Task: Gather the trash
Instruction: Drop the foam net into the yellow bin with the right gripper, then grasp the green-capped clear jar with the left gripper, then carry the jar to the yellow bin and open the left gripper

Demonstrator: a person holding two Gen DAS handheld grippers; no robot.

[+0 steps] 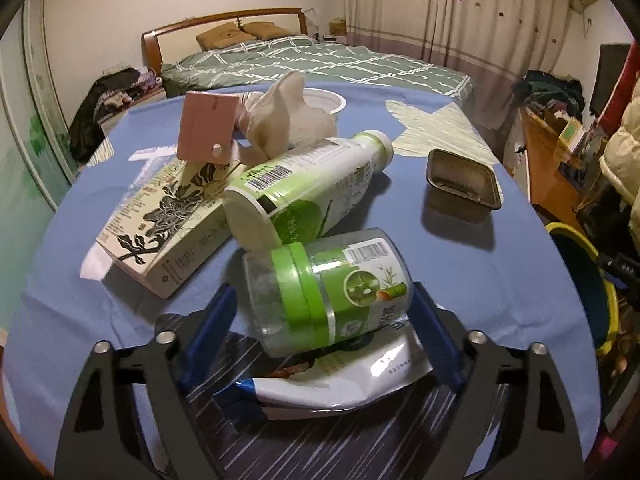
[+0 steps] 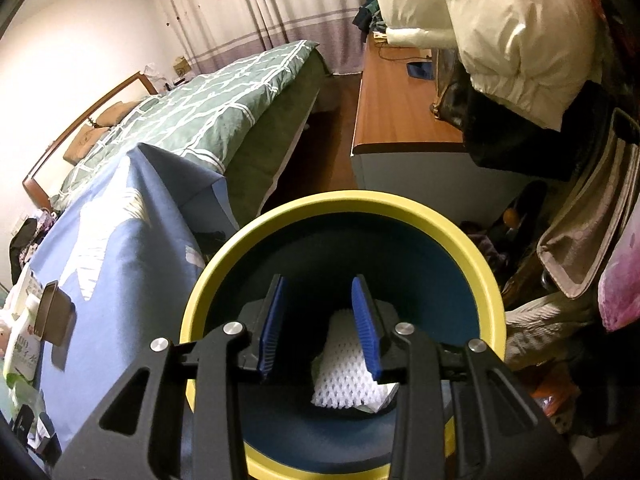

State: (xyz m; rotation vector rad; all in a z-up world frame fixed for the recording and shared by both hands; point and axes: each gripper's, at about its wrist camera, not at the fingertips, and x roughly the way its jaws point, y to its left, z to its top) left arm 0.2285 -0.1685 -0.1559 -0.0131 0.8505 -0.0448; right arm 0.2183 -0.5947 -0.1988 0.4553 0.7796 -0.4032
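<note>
My left gripper (image 1: 320, 320) is spread wide around a clear jar (image 1: 326, 292) with a green lid band, blue fingers (image 1: 208, 328) on either side of it; whether the pads touch it I can't tell. The jar lies on its side, long axis running roughly left-right across my fingers, slightly tilted, clear end toward the left finger, barcode face up. It rests partly on a crumpled white wrapper (image 1: 340, 380) right in front of my gripper. Just behind the jar lies a green-and-white bottle (image 1: 308, 188), also on its side, base toward me and left, cap pointing away to the right. Left of that is a flat carton (image 1: 168, 220) with black leaf print, long axis running from near-left to far-right. A pink box (image 1: 206, 130) and a wad of tissue (image 1: 288, 116) sit behind, then a white cup (image 1: 326, 102). A dark tray (image 1: 464, 178) stands apart on the right. All on the blue tablecloth (image 1: 460, 280). My right gripper (image 2: 320, 328) hangs over the yellow-rimmed bin (image 2: 400, 204), fingers apart, empty. White foam net (image 2: 344, 376) lies at the bin's bottom, below the fingers.
</note>
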